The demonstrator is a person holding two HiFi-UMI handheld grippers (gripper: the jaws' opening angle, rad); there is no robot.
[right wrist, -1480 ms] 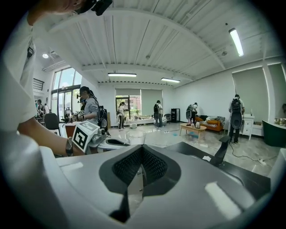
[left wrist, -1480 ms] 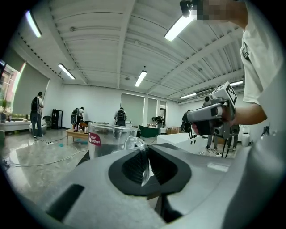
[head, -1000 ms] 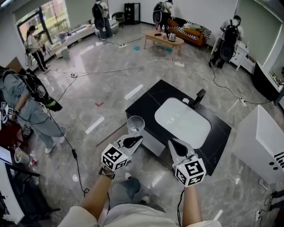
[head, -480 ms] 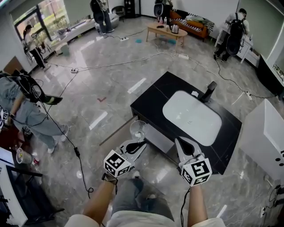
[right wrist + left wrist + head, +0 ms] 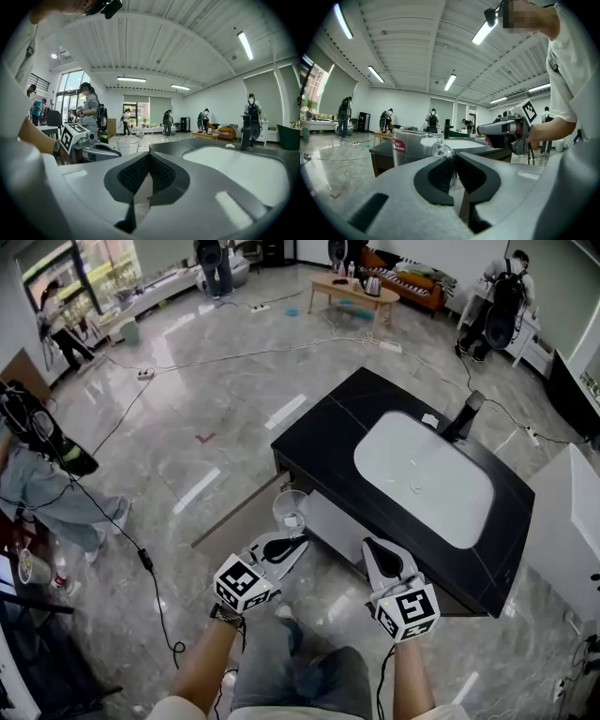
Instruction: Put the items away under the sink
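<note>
My left gripper (image 5: 292,543) (image 5: 453,171) is shut on the handle of a clear glass cup (image 5: 290,510) (image 5: 415,145) with a red label, held upright in front of the sink cabinet's left front corner. The black counter (image 5: 319,442) carries a white basin (image 5: 427,474) (image 5: 234,164) and a dark faucet (image 5: 464,416). To the right, my right gripper (image 5: 369,548) (image 5: 148,172) is shut with nothing between its pads, close to the cabinet's pale front (image 5: 339,527). In the right gripper view the cup (image 5: 127,144) shows beside the left gripper (image 5: 93,150).
A brown cabinet door (image 5: 239,512) stands swung out over the floor left of the cup. Cables (image 5: 141,549) trail across the glossy grey floor. A white unit (image 5: 562,521) stands at the right. Several people and a coffee table (image 5: 356,289) are far off.
Both grippers have sunk together, and the cup has gone from counter height to below the counter's edge. Both jaws stay as they were.
</note>
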